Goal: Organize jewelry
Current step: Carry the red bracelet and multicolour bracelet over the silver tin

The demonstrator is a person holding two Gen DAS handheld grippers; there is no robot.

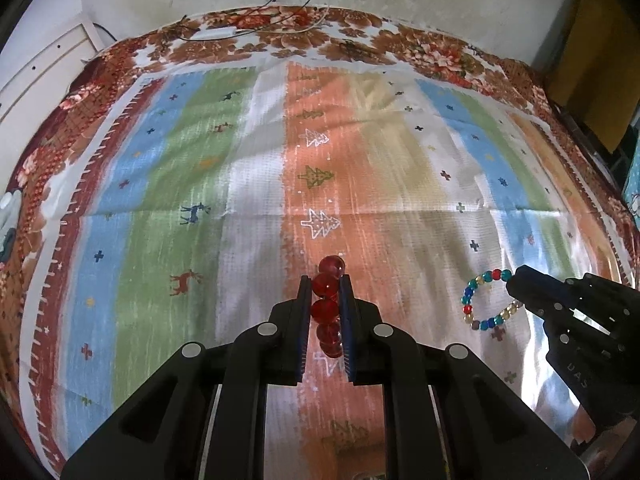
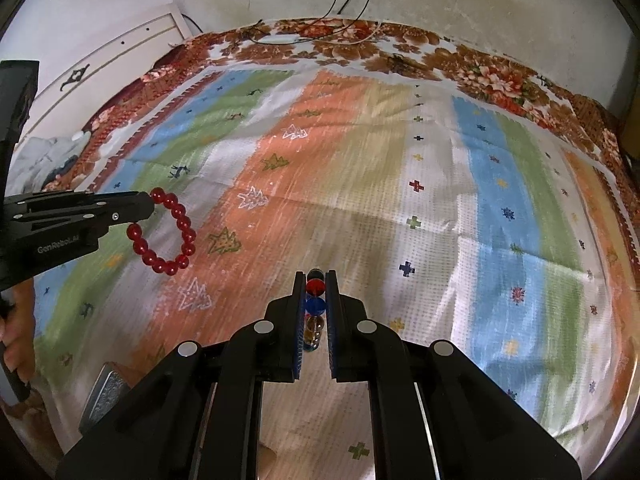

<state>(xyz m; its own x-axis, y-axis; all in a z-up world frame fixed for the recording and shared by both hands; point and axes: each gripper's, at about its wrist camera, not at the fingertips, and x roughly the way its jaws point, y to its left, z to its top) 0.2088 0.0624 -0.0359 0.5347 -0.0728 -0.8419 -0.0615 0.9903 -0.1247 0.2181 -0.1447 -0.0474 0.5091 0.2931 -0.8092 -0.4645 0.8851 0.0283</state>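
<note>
Striped festive cloth spreads bare toward twelve o'clock while the left gripper is clamped on a red bead bracelet and the right gripper on a multicoloured bracelet, both apparently mid-carry and needing a set-down spot, though no jewelry holder is visible.

Striped cloth over, seemingly, bed

At the left edge of the right wrist view, the person's hand is cut off by the frame. A grey slab at lower left sits half behind the right hand-held gripper, too unclear to identify. Most beads of the multicoloured bracelet hide between its fingers.
</note>
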